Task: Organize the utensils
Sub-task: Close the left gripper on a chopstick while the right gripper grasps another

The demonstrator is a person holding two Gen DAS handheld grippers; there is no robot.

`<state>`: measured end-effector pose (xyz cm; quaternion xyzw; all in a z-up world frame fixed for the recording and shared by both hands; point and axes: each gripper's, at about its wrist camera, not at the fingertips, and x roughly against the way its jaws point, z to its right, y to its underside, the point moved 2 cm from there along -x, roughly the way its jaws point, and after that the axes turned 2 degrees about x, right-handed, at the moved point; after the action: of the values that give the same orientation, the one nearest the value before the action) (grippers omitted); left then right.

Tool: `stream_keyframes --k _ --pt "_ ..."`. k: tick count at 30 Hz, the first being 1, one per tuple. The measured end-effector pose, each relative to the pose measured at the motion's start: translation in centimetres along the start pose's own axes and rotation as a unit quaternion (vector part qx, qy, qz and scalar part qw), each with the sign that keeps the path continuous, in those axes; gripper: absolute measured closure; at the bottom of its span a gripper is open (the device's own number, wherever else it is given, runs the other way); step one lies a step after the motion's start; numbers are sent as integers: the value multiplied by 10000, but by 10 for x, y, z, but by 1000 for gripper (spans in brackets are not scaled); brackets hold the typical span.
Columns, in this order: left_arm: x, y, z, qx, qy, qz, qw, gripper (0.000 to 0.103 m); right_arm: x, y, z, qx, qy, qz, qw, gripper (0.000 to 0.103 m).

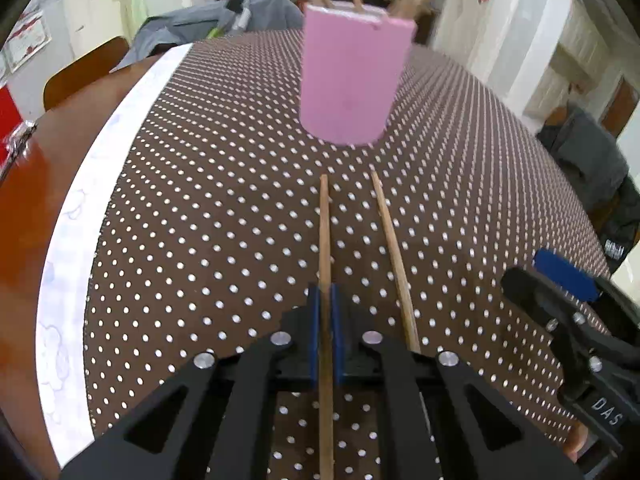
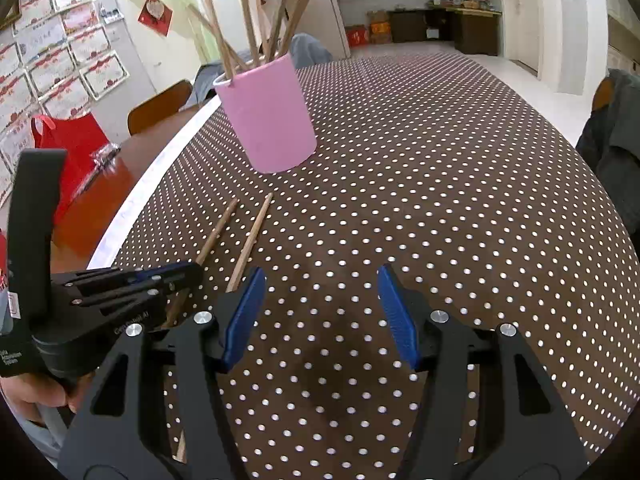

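A pink cup (image 1: 350,80) holding several wooden chopsticks stands on the dotted brown tablecloth; it also shows in the right wrist view (image 2: 268,116). My left gripper (image 1: 325,300) is shut on a wooden chopstick (image 1: 325,240) that points toward the cup. A second chopstick (image 1: 394,256) lies on the cloth just to its right. In the right wrist view the held chopstick (image 2: 216,232) and the loose chopstick (image 2: 250,240) show ahead at the left. My right gripper (image 2: 320,312) is open and empty above the cloth, right of the left gripper (image 2: 176,276).
The tablecloth (image 2: 440,200) has a white border (image 1: 76,240) at the left, with bare wooden table beyond. A red bag (image 2: 76,144) and a chair (image 2: 160,104) stand at the left. Grey clothing (image 1: 208,28) lies at the far edge.
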<state>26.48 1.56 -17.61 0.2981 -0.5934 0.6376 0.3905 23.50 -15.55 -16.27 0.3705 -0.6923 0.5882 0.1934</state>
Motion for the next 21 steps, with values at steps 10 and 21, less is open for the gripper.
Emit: stream_keyframes --k 10,21 --pt "3 -5 -53 1087 326 680 9912 97 -37 -13 -42 416 106 -897 9950 45" --pt "-5 1 -66 1198 404 534 9905 97 -71 -31 -74 898 540 -1534 9826 71"
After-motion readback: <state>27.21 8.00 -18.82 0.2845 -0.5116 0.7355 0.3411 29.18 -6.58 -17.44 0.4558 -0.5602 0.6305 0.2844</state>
